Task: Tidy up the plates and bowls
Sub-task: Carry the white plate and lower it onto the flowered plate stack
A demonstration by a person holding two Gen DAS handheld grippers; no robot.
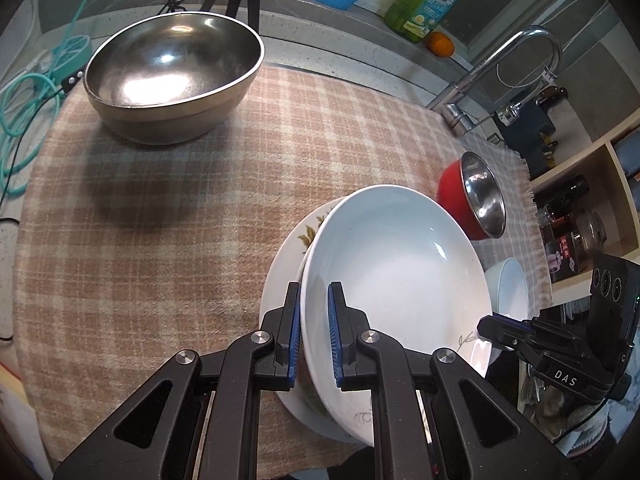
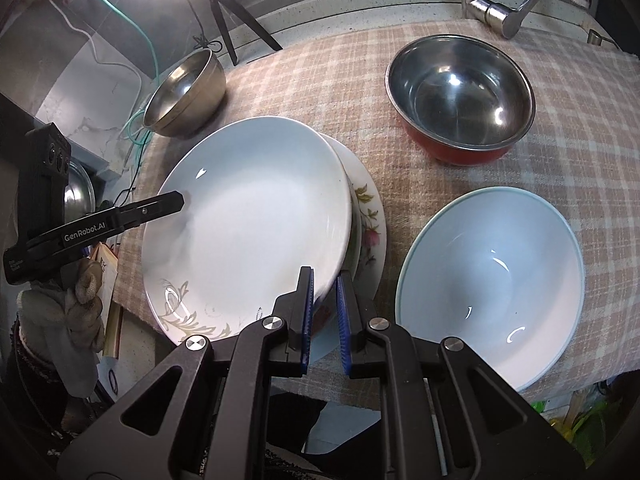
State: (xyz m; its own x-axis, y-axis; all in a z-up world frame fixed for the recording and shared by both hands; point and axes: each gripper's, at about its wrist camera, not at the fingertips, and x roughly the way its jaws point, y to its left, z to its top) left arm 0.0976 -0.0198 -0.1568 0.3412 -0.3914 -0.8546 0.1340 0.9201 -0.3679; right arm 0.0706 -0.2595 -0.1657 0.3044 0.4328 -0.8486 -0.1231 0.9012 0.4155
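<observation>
Two grippers are on one dish: your left gripper is pinching the near-left rim of the deep white ceramic plate with a grey leaf print, blue pads pressed on either side of the rim, and your right gripper is pinched the same way on the opposite rim. That white plate is tilted, sitting over the flat white plate with flower print, which lies flat on the beige checked cloth; you can't tell if the two plates touch. In the right wrist view the pale blue-rimmed white bowl sits upright just right of the plates at the cloth's near edge, and the red bowl with steel lining is behind it, apart. The large plain steel bowl stands at the far left corner of the cloth, well apart from the plates. Your gloved hand holds the left tool. A chrome tap and green soap bottle are beyond the cloth
</observation>
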